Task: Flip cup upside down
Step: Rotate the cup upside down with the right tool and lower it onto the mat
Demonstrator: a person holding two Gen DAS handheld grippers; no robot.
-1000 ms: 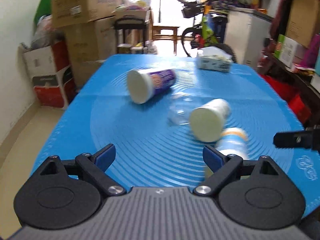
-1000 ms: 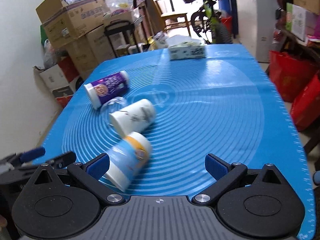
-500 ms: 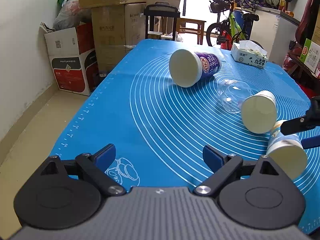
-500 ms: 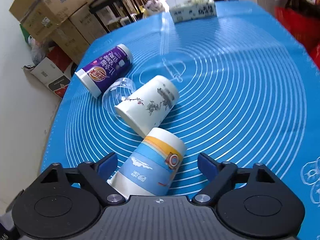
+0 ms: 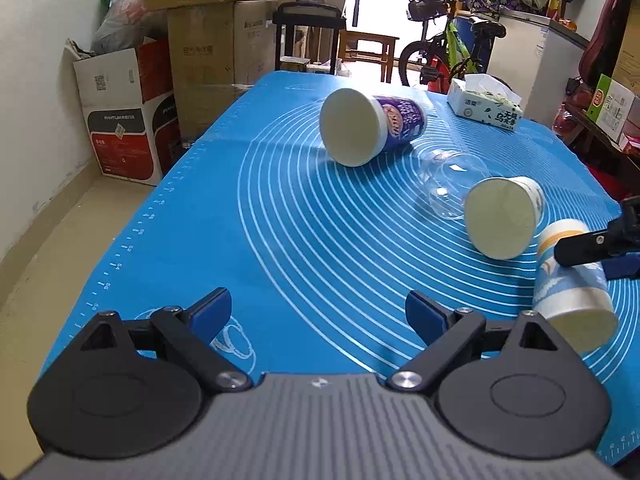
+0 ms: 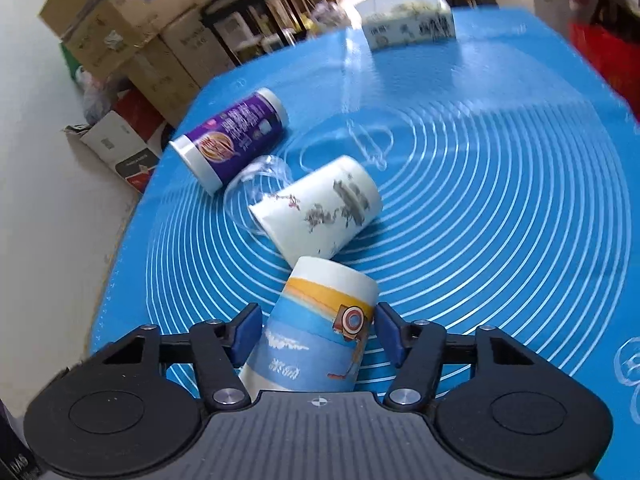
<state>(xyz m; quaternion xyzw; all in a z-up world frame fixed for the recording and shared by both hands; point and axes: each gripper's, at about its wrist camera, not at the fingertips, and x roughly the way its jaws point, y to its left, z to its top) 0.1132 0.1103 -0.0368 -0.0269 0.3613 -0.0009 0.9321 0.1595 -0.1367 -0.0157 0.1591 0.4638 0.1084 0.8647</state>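
Observation:
Several cups lie on their sides on the blue mat (image 5: 280,216). A blue-and-orange paper cup (image 6: 320,328) lies between the fingers of my right gripper (image 6: 318,332), whose blue pads touch both its sides; it also shows in the left wrist view (image 5: 572,284), with a right fingertip (image 5: 588,246) on it. Beyond it lie a white cup with ink drawings (image 6: 320,208), a clear plastic cup (image 6: 256,176) and a purple cup (image 6: 232,136). My left gripper (image 5: 318,314) is open and empty above the mat's near left part.
A tissue box (image 5: 484,108) stands at the far end of the mat. Cardboard boxes (image 5: 208,56) are stacked off the left edge, a bicycle (image 5: 440,56) and a white cabinet (image 5: 532,56) beyond the table. The table's left edge drops to the floor.
My right gripper has moved forward over the blue-and-orange cup and its fingers have closed in onto the cup's sides. The left gripper has drifted slightly.

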